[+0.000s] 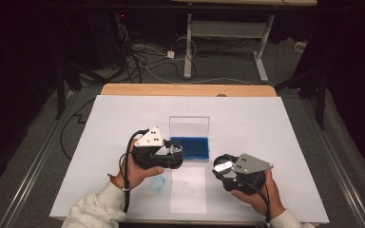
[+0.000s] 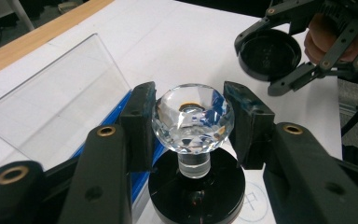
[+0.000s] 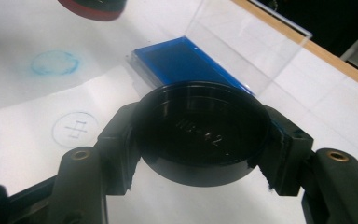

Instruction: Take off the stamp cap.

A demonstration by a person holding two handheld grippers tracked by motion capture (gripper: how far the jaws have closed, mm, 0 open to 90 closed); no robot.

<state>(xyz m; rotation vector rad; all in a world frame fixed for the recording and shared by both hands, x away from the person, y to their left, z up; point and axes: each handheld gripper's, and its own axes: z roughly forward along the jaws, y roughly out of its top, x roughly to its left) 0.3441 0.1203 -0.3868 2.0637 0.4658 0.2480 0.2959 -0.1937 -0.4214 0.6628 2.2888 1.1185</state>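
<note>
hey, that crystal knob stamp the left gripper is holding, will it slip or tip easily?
The crystal knob stamp looks slippery: the left gripper pinches smooth glassy facets. It seems top-heavy on a thin neck, though its broad black base should resist tipping. The glass may chip if dropped.

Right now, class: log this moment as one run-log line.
left hand-held gripper: shut on crystal-knob stamp | right hand-held gripper: shut on black cap | blue ink pad: case open
</note>
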